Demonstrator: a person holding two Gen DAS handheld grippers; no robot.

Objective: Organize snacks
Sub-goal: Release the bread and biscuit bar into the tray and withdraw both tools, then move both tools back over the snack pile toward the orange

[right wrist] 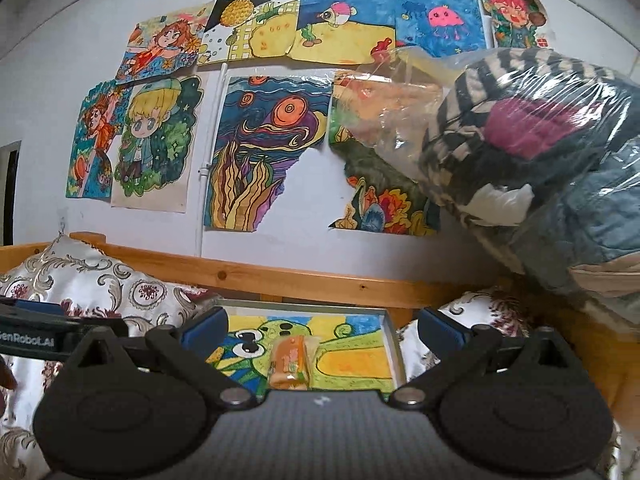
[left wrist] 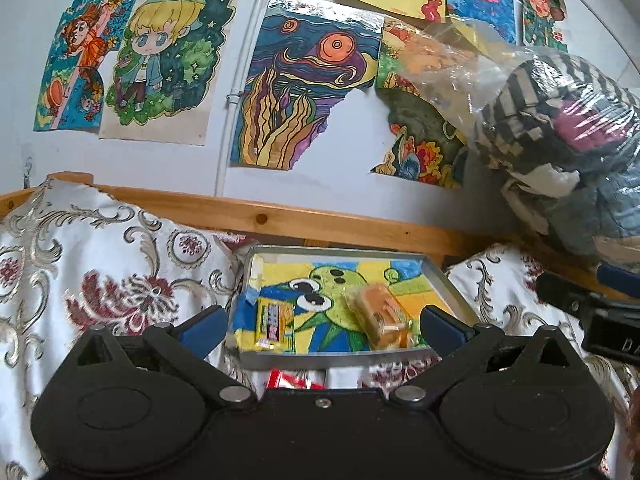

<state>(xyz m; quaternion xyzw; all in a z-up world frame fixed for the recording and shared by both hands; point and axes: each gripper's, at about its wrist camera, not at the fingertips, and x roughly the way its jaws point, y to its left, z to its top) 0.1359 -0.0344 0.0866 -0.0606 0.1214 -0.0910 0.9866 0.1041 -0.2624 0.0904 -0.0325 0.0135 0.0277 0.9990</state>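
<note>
A shallow metal tray (left wrist: 448,280) lined with a green cartoon drawing lies on a patterned cloth. Inside it, a yellow snack packet (left wrist: 273,325) lies at the left and a clear-wrapped orange cake (left wrist: 382,316) at the right. A red packet (left wrist: 292,380) peeks out just below the tray's near rim. My left gripper (left wrist: 320,324) is open, its blue-padded fingers spread on either side of the tray, holding nothing. In the right wrist view the same tray (right wrist: 390,344) holds the wrapped cake (right wrist: 291,362). My right gripper (right wrist: 320,330) is also open and empty above it.
A wooden rail (left wrist: 320,220) runs behind the tray below a wall covered in children's drawings (left wrist: 308,92). A clear plastic bag of folded clothes (left wrist: 560,128) bulges in from the right. The right gripper's body (left wrist: 592,308) shows at the right of the left wrist view.
</note>
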